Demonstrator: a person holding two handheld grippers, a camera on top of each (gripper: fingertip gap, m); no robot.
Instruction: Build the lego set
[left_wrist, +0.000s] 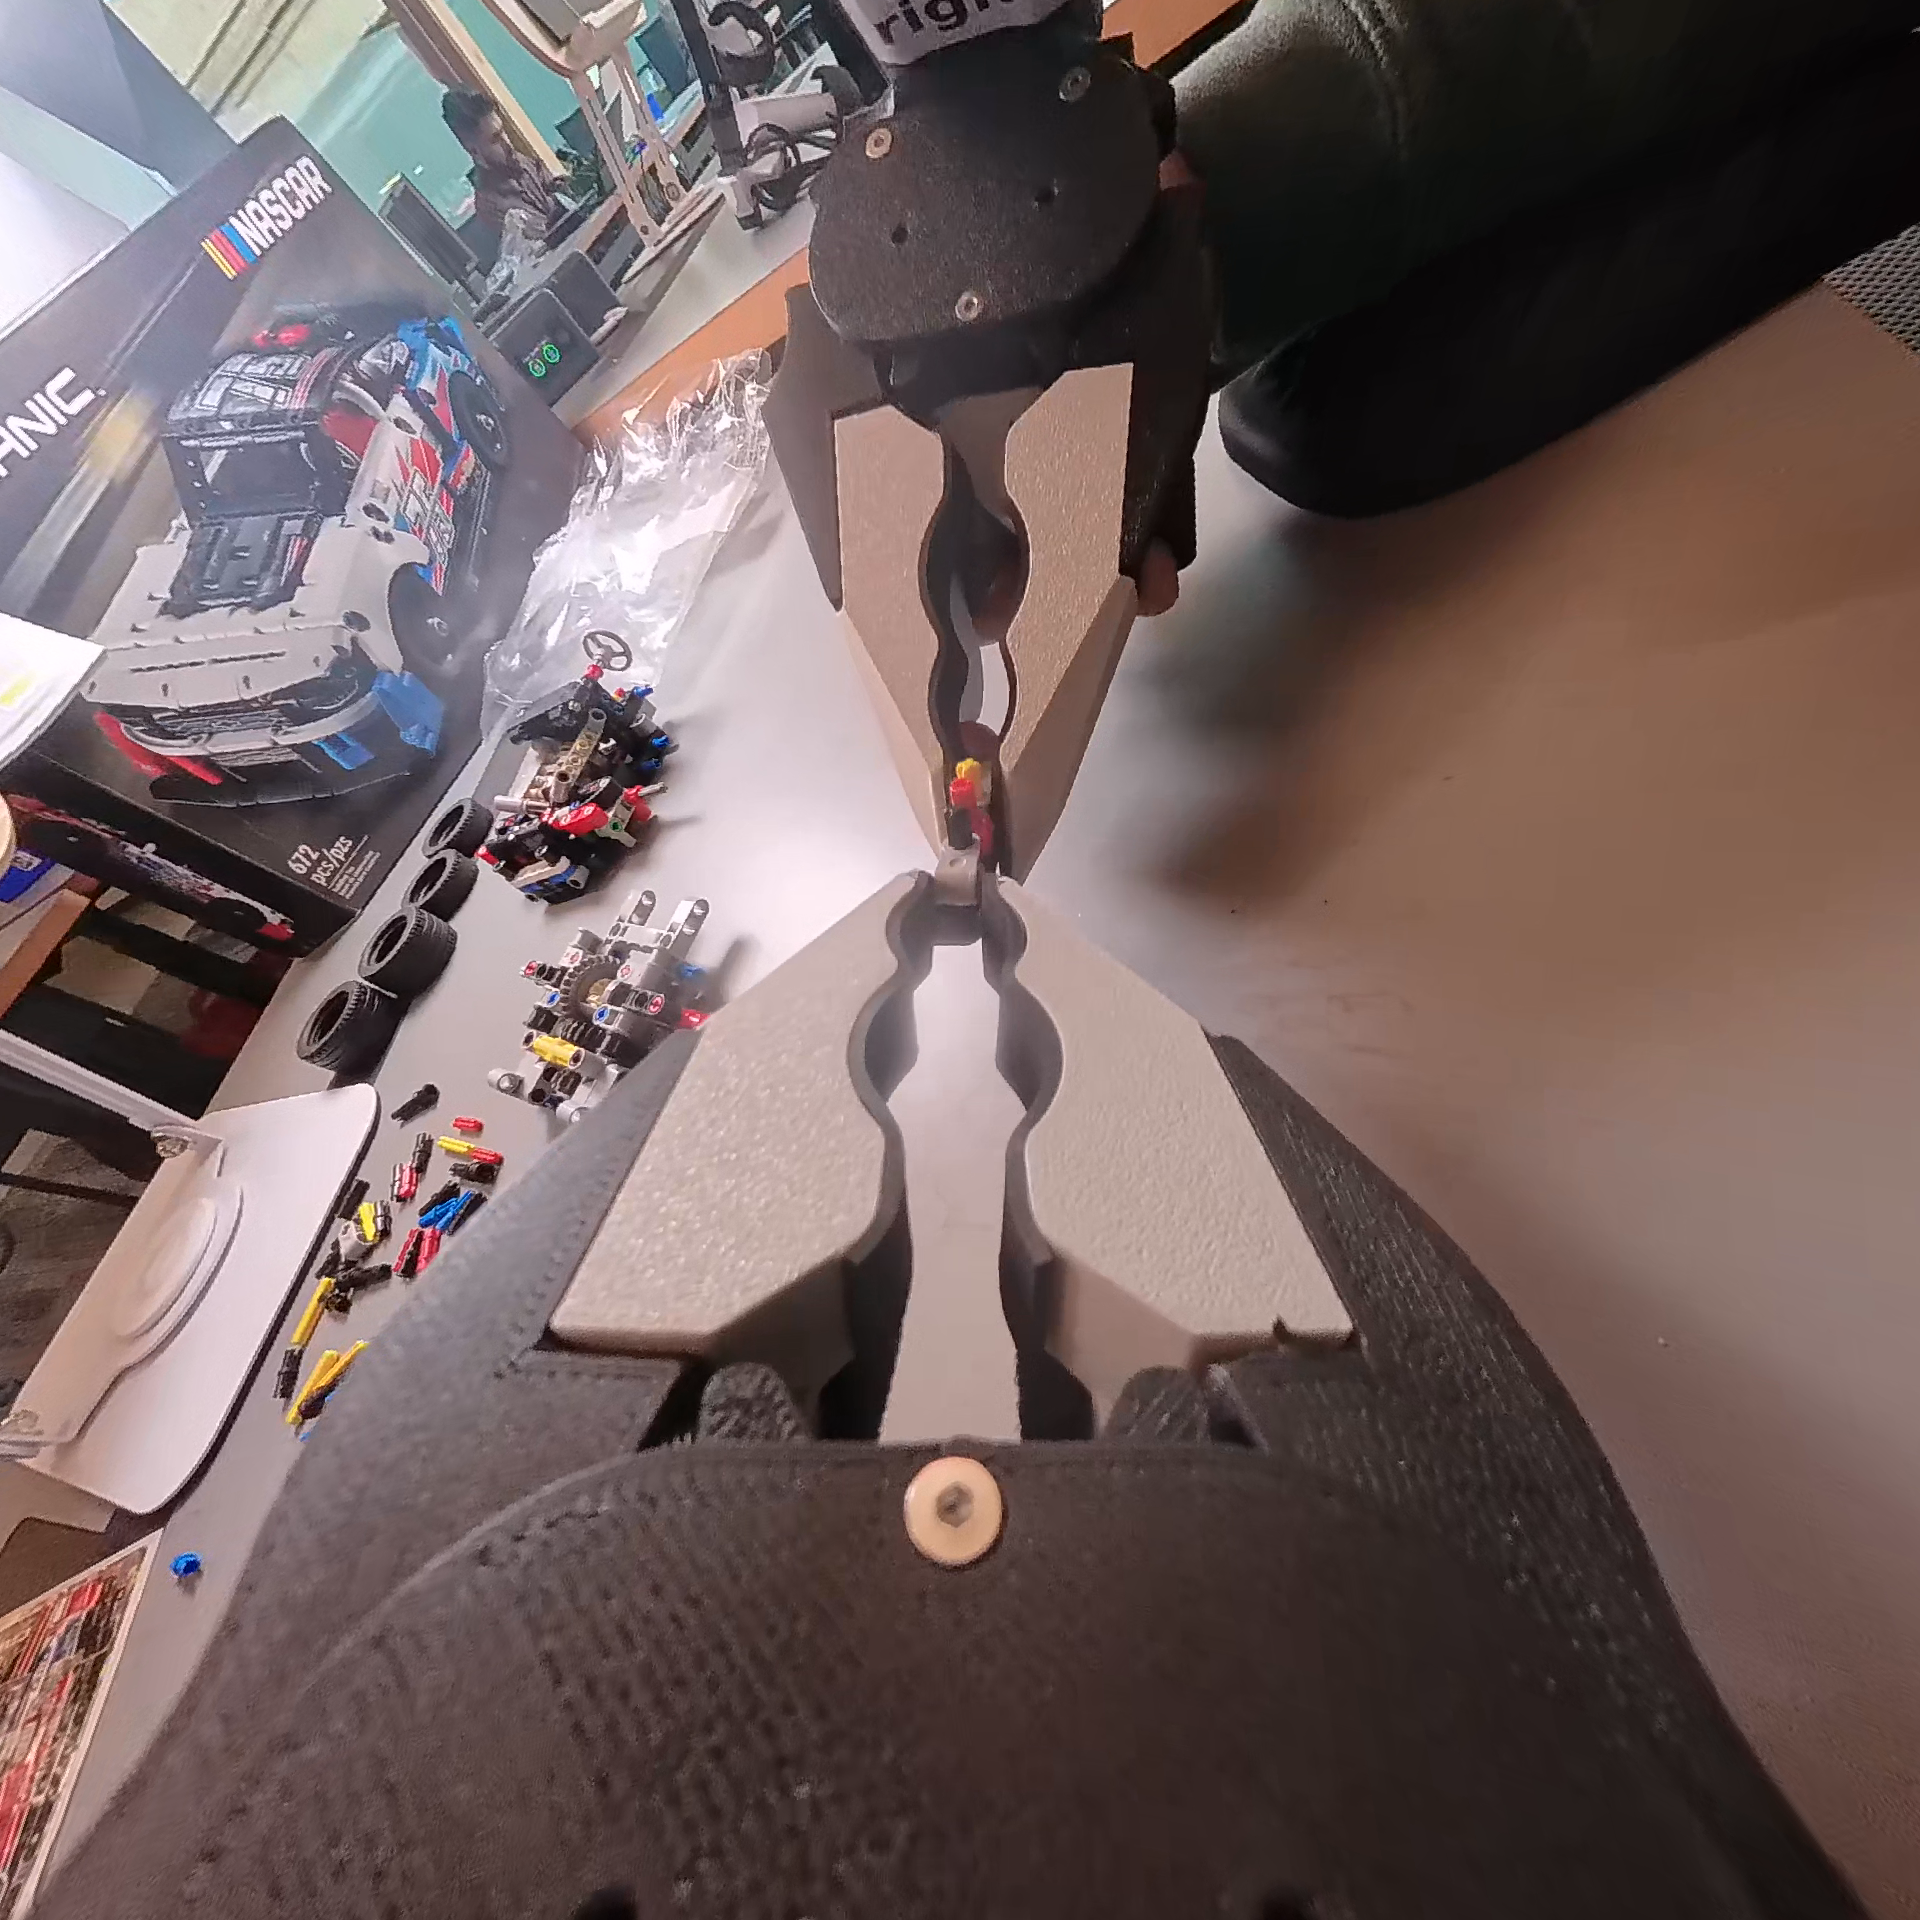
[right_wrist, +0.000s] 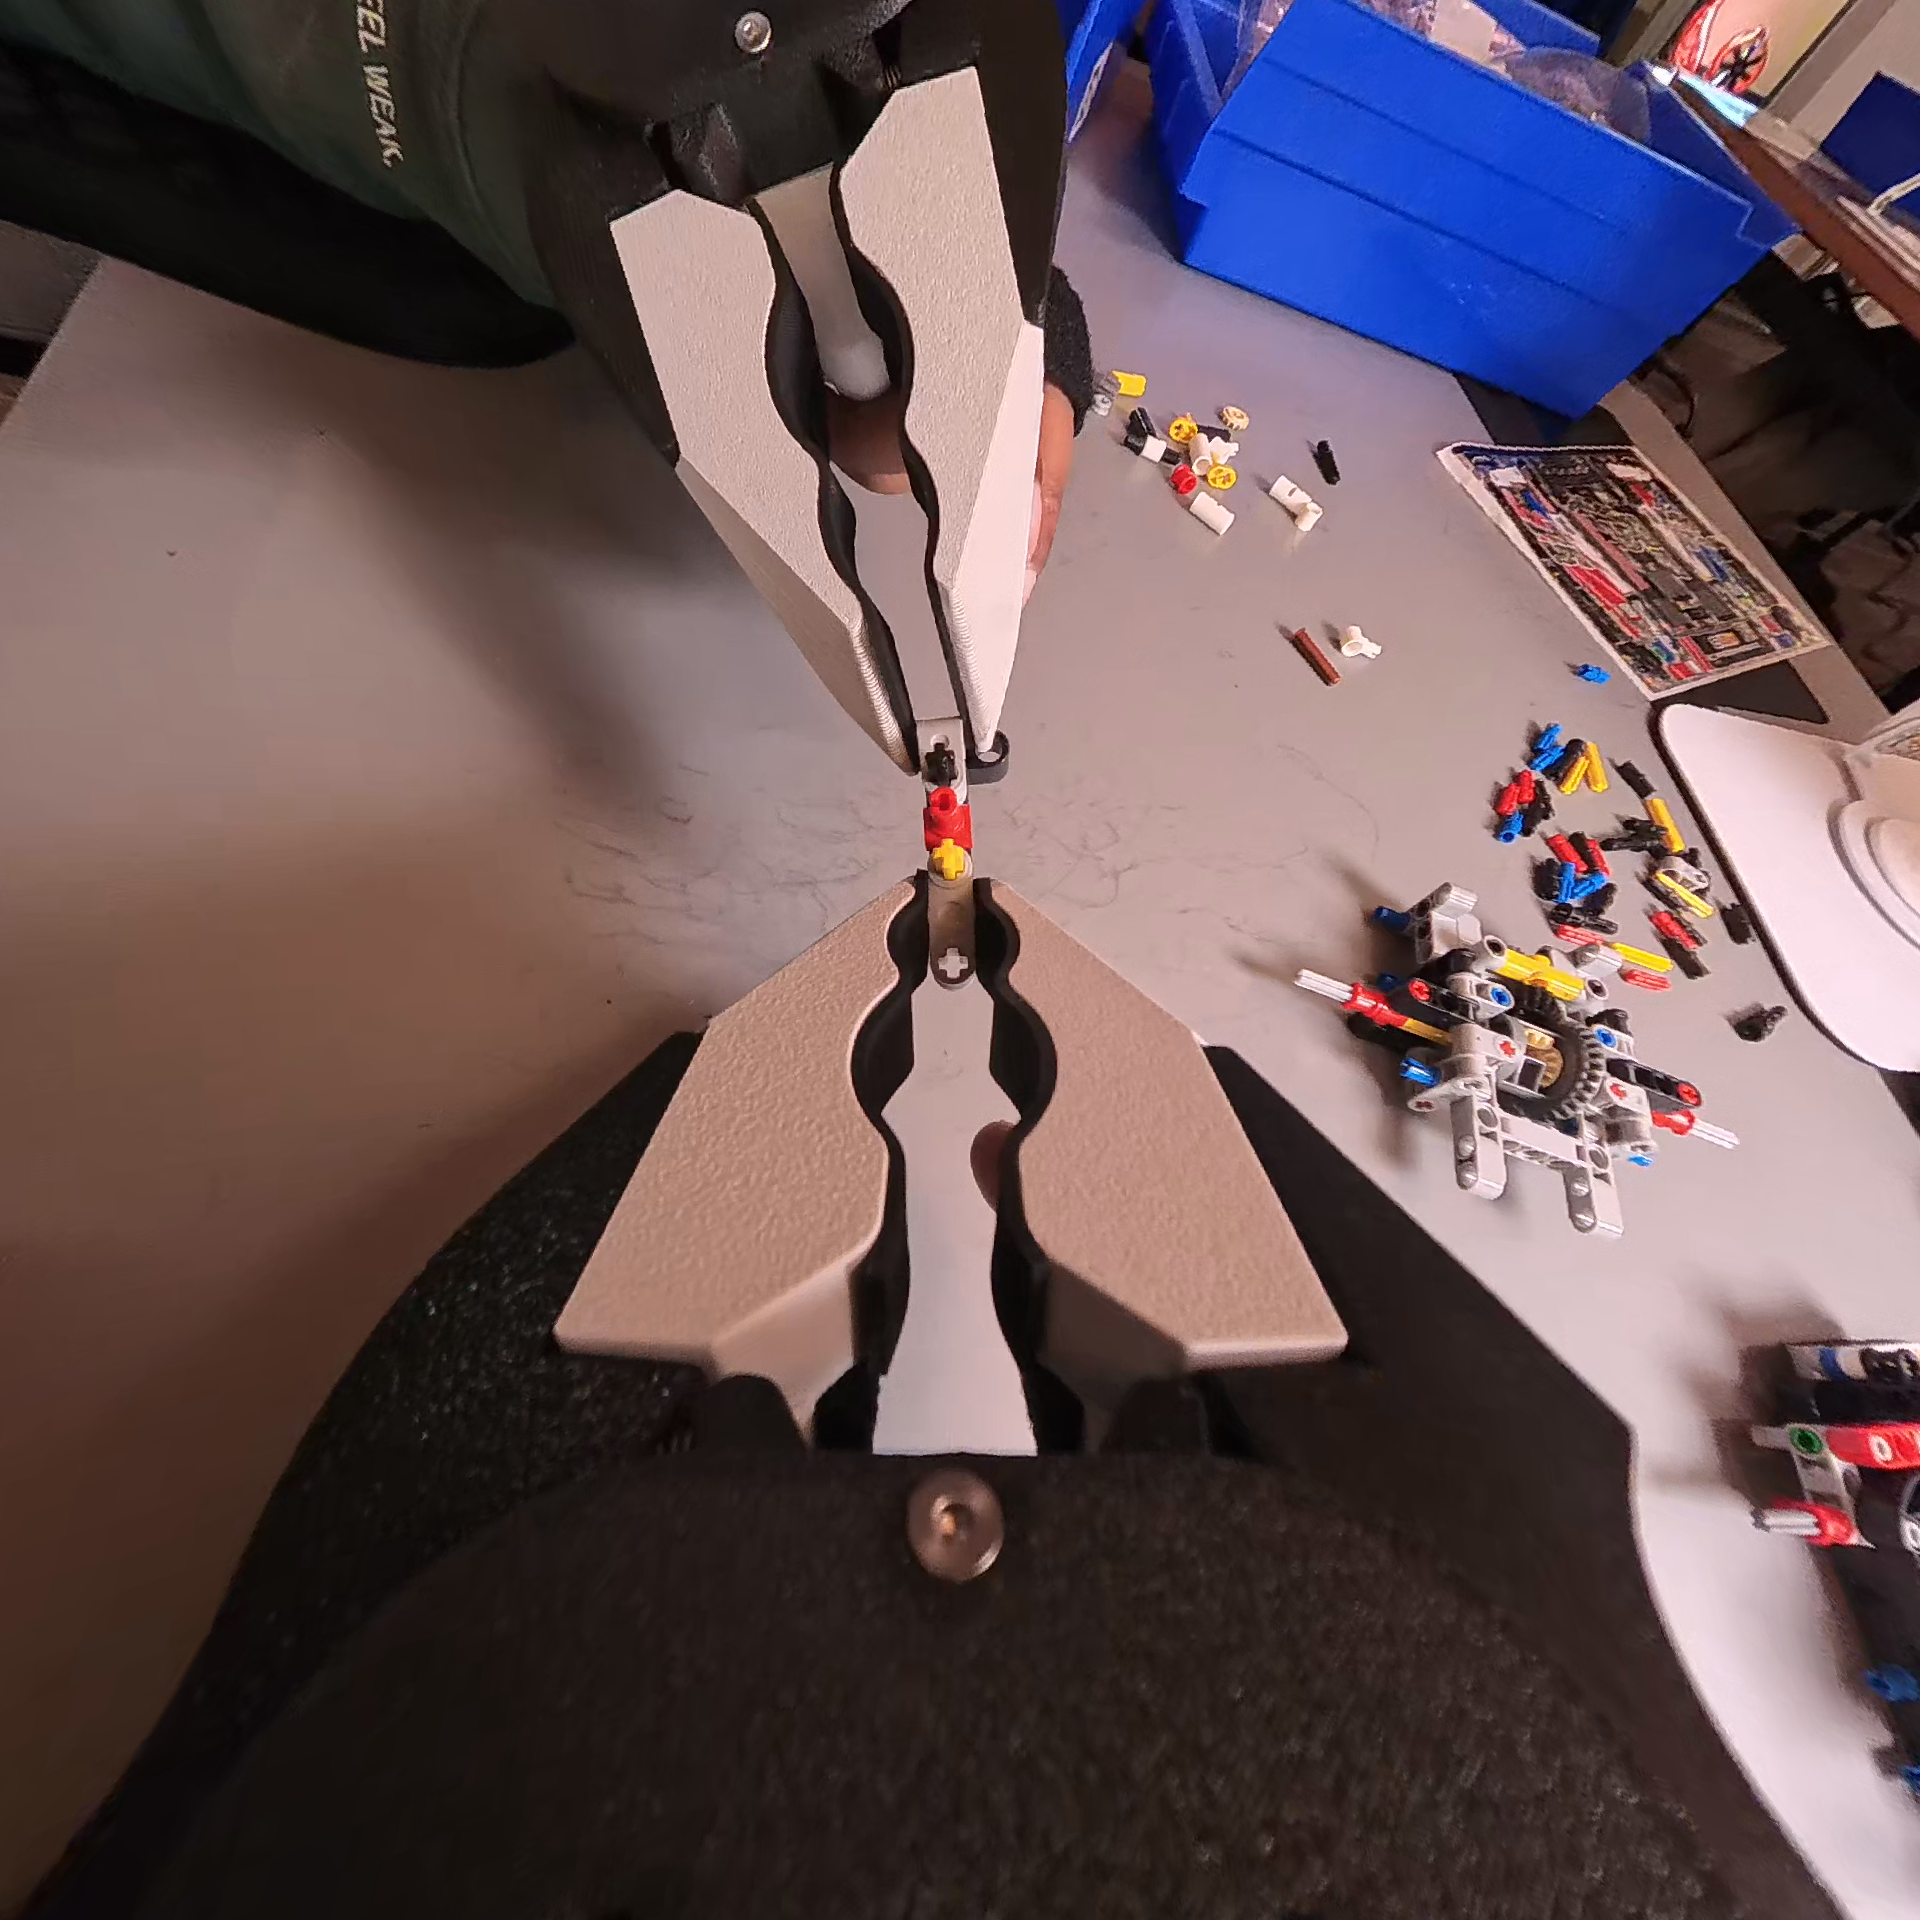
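Right wrist view: we pinch one grey beam (right_wrist: 951, 935) in the right jaws; beyond its red connector (right_wrist: 948, 821), the left jaws clamp another beam (right_wrist: 940, 750). Light, rigid, small; grip the beam flats.

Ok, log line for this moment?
left hand-held gripper: shut on small grey beam assembly | right hand-held gripper: shut on same assembly

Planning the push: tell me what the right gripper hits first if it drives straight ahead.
Likely the left gripper: it faces the right gripper tip to tip, with only the small beam assembly they both pinch between them.
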